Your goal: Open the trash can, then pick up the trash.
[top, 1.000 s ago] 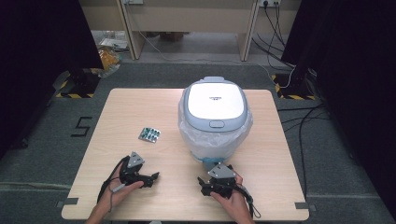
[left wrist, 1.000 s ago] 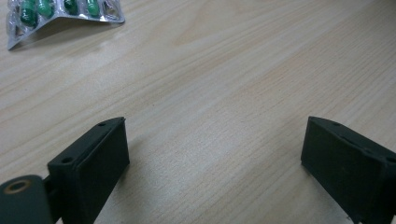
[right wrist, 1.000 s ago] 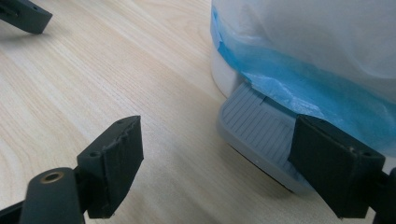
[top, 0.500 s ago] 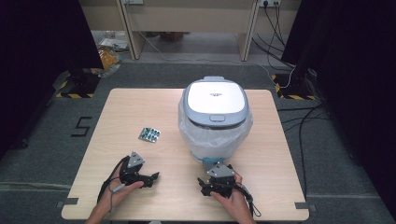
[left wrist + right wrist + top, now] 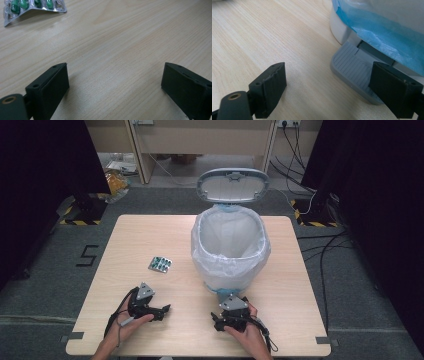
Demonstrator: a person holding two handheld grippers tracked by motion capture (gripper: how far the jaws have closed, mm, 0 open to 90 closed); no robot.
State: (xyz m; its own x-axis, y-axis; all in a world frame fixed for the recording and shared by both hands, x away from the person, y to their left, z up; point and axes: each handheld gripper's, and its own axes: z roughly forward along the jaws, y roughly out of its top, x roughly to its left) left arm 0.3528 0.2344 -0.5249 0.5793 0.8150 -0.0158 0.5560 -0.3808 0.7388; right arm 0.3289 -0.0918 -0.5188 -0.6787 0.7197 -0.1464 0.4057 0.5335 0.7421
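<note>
Bin (image 5: 230, 245) lid raised, pedal (image 5: 354, 70) beside right tongs (image 5: 337, 87) | blister (image 5: 160, 264) unlifted on counter (image 5: 150, 232) | both tongs apart, left tongs (image 5: 115, 87) empty.

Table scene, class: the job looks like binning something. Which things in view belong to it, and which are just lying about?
Probably part of the job:
pedal bin, lid up
blister pack of green pills
grey pedal
left gripper, open
right gripper, open

Just lying about:
cables on the floor
yellow bag

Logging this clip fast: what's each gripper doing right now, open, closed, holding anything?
Left gripper: open, holding nothing, jaws over bare table.
Right gripper: open, holding nothing, one jaw by the bin's grey pedal.
</note>
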